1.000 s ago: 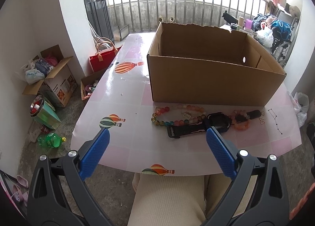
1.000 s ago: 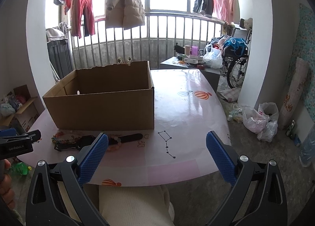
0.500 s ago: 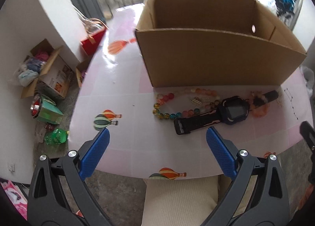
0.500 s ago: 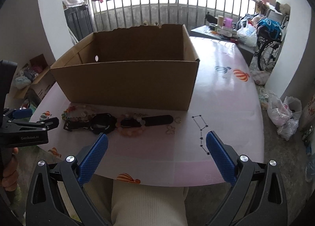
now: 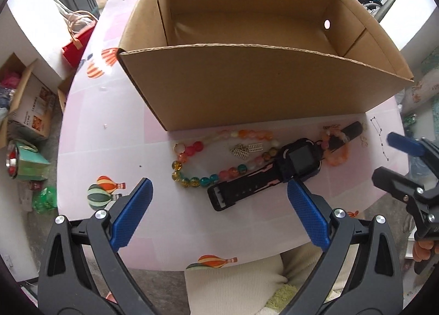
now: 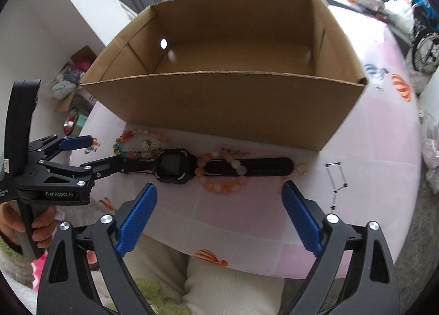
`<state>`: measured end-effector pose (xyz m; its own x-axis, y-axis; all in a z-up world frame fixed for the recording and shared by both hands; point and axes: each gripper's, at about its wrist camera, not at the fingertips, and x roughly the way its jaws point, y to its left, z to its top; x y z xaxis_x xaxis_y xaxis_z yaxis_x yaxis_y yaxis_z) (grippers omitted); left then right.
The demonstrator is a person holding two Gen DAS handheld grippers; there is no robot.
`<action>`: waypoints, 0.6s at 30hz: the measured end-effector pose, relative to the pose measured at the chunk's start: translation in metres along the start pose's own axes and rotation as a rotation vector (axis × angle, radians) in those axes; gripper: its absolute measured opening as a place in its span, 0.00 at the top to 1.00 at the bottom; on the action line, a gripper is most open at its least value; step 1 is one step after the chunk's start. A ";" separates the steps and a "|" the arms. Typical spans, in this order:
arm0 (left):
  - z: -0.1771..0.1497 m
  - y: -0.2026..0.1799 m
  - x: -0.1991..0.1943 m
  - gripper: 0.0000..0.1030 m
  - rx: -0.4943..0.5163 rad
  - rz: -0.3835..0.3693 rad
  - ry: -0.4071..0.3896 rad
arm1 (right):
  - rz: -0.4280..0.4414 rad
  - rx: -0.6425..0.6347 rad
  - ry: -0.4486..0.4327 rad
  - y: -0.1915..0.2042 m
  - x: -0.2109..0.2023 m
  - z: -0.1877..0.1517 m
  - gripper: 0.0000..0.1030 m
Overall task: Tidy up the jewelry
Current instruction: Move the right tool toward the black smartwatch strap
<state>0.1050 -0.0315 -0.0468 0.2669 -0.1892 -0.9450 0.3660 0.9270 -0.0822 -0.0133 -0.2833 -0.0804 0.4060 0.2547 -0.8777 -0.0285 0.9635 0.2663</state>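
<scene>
My left tool (image 5: 219,194) at bottom of frame, jaws wide apart, nothing between pads. My right tool (image 6: 219,199) likewise low in frame, jaws closing, nothing between them. Past tips, on pink desk (image 5: 90,134): black watch (image 6: 175,166) mid-frame, orange bead bracelet (image 6: 222,175) draped over its strap, multicolour bead string (image 5: 214,158) left of it. Behind, open cardboard box (image 5: 263,87) fills upper frame.

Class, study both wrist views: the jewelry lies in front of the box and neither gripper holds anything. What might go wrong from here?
1. The small orange bracelet lies looped around the watch strap, so lifting either may drag the other.
2. The right gripper, jaws closing on nothing, may miss the tiny ring.
3. The long bead strand overlaps the watch and could snag.
</scene>
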 end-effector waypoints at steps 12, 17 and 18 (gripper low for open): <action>-0.003 0.000 0.003 0.23 0.048 0.009 -0.012 | 0.069 0.041 0.124 -0.008 0.024 0.008 0.41; -0.010 0.001 0.010 0.39 0.037 0.026 -0.035 | 0.057 0.033 0.108 -0.006 0.026 0.011 0.46; -0.012 0.000 0.008 0.39 0.044 0.036 -0.076 | 0.048 0.028 0.094 -0.006 0.025 0.011 0.46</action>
<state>0.0961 -0.0289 -0.0581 0.3473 -0.1814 -0.9201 0.3933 0.9188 -0.0327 0.0071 -0.2832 -0.0999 0.3168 0.3085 -0.8969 -0.0194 0.9475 0.3190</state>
